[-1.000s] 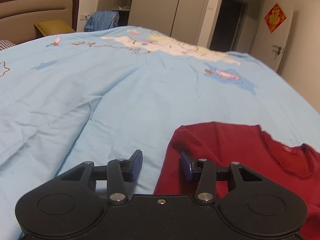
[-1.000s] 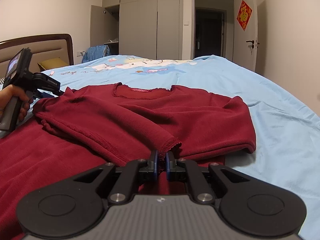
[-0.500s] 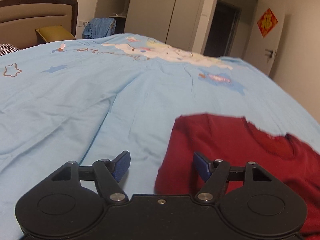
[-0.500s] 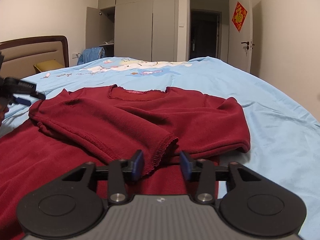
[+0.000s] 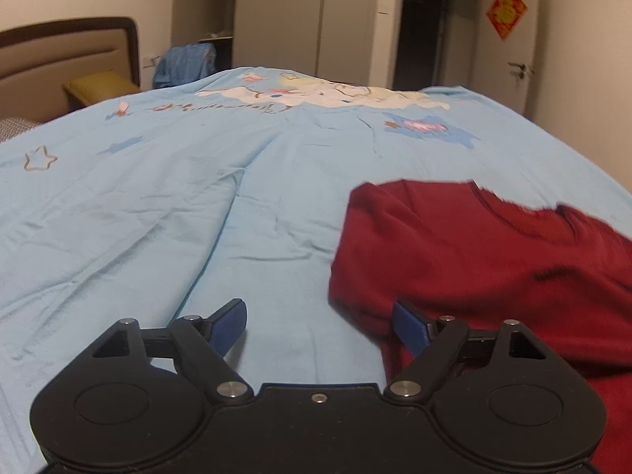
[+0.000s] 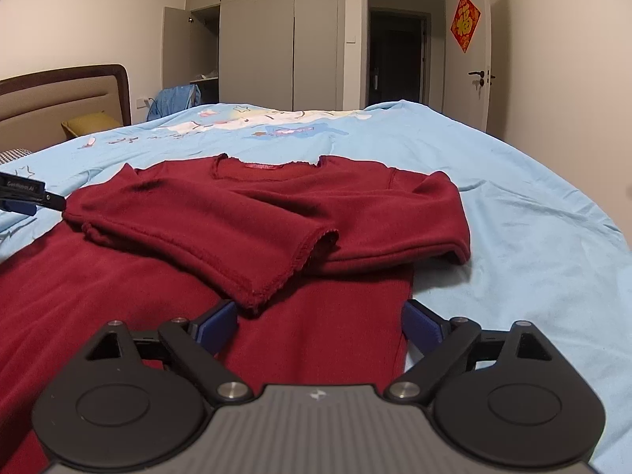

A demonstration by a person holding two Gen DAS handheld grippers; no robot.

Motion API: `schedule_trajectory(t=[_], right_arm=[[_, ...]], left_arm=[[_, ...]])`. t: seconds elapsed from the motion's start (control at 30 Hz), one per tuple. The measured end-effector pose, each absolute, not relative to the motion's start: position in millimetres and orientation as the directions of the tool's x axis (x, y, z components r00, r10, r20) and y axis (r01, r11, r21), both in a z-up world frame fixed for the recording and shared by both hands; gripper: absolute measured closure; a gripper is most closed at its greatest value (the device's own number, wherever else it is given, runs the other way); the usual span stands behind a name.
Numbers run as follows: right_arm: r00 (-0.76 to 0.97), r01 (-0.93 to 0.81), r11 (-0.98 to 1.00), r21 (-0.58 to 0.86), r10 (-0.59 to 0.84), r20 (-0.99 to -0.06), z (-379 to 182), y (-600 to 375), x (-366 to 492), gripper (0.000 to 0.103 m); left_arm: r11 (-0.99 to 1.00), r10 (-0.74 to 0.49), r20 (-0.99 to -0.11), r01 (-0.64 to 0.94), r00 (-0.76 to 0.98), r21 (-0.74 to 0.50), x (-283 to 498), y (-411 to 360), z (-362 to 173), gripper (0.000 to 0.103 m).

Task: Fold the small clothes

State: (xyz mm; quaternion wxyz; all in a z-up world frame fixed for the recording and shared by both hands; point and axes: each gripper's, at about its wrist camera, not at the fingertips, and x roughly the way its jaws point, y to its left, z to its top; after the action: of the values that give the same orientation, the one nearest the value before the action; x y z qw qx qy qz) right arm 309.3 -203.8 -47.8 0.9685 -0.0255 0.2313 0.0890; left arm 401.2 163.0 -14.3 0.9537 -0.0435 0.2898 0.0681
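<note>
A blue bedspread [image 6: 513, 205] carries a red sweater [image 6: 276, 213], its sleeves folded across the chest to narrow it. The right gripper [image 6: 320, 326] hovers over the hem and the left gripper [image 5: 320, 324] over its edge, both wide open and empty.

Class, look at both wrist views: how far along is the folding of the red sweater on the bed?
Done: both sleeves of the red sweater lie folded across its chest, one cuff on top. In hand: nothing; the right gripper and left gripper are both open, holding no cloth. Left: the lower body lies flat and unfolded on the blue bedsheet, so it likely needs folding up towards the collar.
</note>
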Motion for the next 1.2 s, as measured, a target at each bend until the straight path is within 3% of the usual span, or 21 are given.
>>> schedule_trajectory(t=[0.17, 0.57, 0.7, 0.97, 1.2], right_arm=[[0.874, -0.164, 0.986, 0.008, 0.149, -0.462, -51, -207, 308, 0.002], [0.853, -0.183, 0.983, 0.023, 0.170, -0.494, -51, -218, 277, 0.000], [0.846, -0.227, 0.973, -0.035, 0.179, -0.502, -53, -222, 240, 0.000], [0.850, -0.287, 0.939, -0.187, 0.160, -0.502, -51, -232, 173, 0.000], [0.876, -0.408, 0.812, -0.418, 0.219, -0.431, -43, -219, 120, 0.000]], left_arm=[[0.993, 0.109, -0.573, -0.111, 0.812, 0.031, 389, 151, -28, 0.017], [0.998, 0.057, -0.595, -0.051, 0.802, 0.027, 334, 136, -23, 0.009], [0.999, 0.041, -0.592, -0.019, 0.805, 0.044, 297, 130, -21, 0.003], [1.000, 0.001, -0.602, 0.010, 0.799, 0.015, 231, 122, -26, 0.002], [1.000, -0.006, -0.581, -0.004, 0.814, -0.015, 199, 124, -18, 0.001]])
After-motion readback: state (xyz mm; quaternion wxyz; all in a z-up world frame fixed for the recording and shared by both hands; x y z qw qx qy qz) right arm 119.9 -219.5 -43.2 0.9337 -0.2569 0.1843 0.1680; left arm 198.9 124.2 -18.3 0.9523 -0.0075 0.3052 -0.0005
